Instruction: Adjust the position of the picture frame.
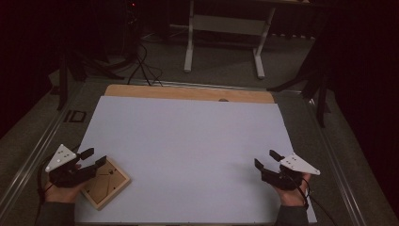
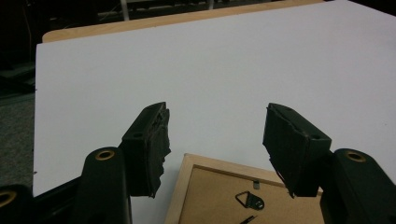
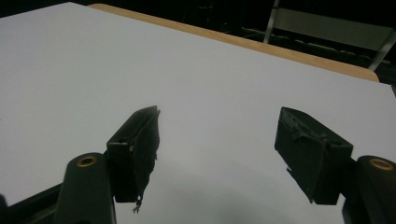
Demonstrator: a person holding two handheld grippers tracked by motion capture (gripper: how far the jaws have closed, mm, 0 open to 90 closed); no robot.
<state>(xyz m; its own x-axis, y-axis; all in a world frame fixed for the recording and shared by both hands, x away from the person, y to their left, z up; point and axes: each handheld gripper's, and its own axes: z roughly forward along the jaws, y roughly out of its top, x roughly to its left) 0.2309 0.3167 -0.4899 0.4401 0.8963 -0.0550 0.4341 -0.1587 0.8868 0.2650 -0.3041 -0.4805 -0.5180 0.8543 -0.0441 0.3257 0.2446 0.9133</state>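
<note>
A small wooden picture frame (image 1: 106,182) lies face down on the white sheet (image 1: 188,141) at the front left, its brown backing and metal hanger up. My left gripper (image 1: 92,157) hovers over its left part, jaws apart and nothing between them. In the left gripper view the picture frame (image 2: 224,191) lies just below and behind the tips of that gripper (image 2: 215,126). At the front right a hand holds my right gripper (image 1: 266,159) open above bare sheet. The right gripper view has its gripper (image 3: 219,135) with wide jaws and only white sheet (image 3: 187,70) between them.
The white sheet covers a wooden tabletop (image 1: 188,92) whose far edge shows as a tan strip. Metal rails (image 1: 42,141) run along both sides of the table. Beyond it, in the dark, stand a white table frame (image 1: 223,28) and cables on the floor (image 1: 141,66).
</note>
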